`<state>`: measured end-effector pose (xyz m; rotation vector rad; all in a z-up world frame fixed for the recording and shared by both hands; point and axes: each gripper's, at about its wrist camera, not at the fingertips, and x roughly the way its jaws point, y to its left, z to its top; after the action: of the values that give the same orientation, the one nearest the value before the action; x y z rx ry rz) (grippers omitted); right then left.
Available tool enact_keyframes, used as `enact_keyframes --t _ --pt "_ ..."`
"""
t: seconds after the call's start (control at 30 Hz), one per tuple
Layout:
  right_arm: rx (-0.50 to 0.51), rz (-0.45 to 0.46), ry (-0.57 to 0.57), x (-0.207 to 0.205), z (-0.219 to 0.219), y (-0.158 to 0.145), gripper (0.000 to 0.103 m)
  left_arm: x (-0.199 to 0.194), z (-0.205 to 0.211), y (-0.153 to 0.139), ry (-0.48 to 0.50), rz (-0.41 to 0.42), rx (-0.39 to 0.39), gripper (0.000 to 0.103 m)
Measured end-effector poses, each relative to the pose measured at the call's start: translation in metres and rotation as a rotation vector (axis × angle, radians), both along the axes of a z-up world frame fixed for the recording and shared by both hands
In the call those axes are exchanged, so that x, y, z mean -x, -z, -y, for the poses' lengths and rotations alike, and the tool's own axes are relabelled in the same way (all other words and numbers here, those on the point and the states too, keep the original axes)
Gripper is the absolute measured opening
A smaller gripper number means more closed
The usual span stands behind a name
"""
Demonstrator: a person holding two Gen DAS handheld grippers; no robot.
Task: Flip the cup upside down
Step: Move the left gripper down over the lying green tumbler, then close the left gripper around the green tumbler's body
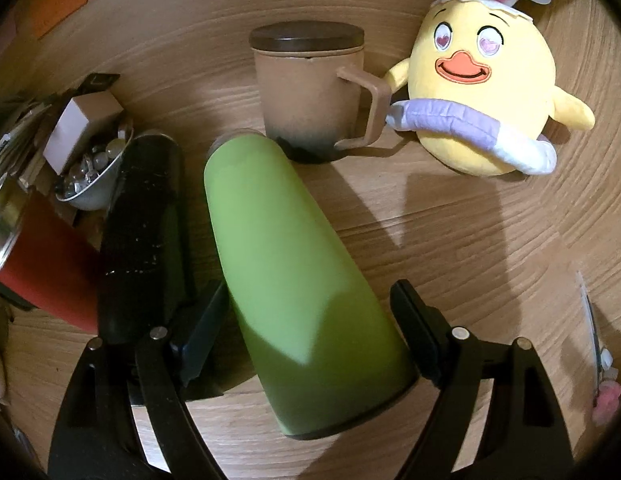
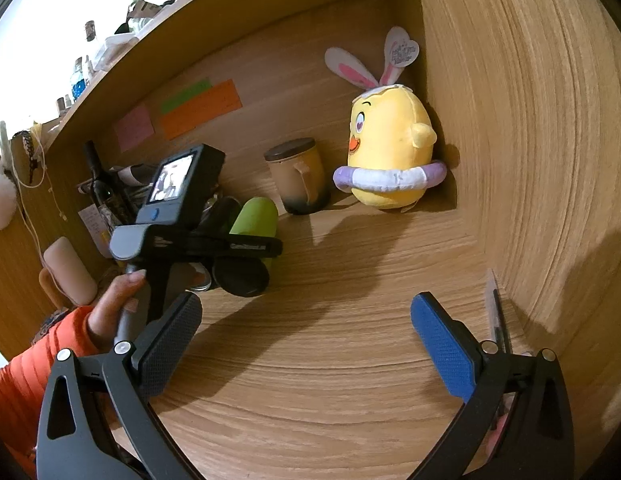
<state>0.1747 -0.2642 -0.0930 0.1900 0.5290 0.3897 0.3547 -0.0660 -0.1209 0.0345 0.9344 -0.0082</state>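
Observation:
A tall green cup [image 1: 294, 280] stands between the fingers of my left gripper [image 1: 314, 328]; the jaws are closed against its sides near the wide end. It leans away from the camera, its narrow end toward the brown mug. In the right wrist view the green cup [image 2: 256, 216] shows behind the left gripper's body [image 2: 198, 240], held by a hand in an orange sleeve. My right gripper [image 2: 306, 340] is open and empty above the bare wooden desk, apart from the cup.
A brown lidded mug [image 1: 310, 88] and a yellow chick plush [image 1: 482, 92] stand at the back. A black cylinder [image 1: 142, 232], a red can [image 1: 42, 260] and a bowl of beads [image 1: 90, 176] crowd the left. A pen [image 2: 496, 316] lies by the right wall.

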Motion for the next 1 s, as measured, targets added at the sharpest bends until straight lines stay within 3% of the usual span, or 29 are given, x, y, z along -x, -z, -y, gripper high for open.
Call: enact_keyframes --t 0.4,0.7,1.0 --pt "0.0 0.028 0.011 0.014 0.003 -0.008 0.103 0.038 0.008 -0.002 0.002 -0.009 0.034 0.068" --pt "0.003 0.054 0.001 0.039 0.003 -0.014 0.103 0.111 0.015 0.004 0.073 0.008 0.024 0.065" --pt "0.005 0.081 -0.031 0.072 -0.006 -0.013 0.103 0.194 0.016 0.002 0.079 0.058 0.013 0.065"
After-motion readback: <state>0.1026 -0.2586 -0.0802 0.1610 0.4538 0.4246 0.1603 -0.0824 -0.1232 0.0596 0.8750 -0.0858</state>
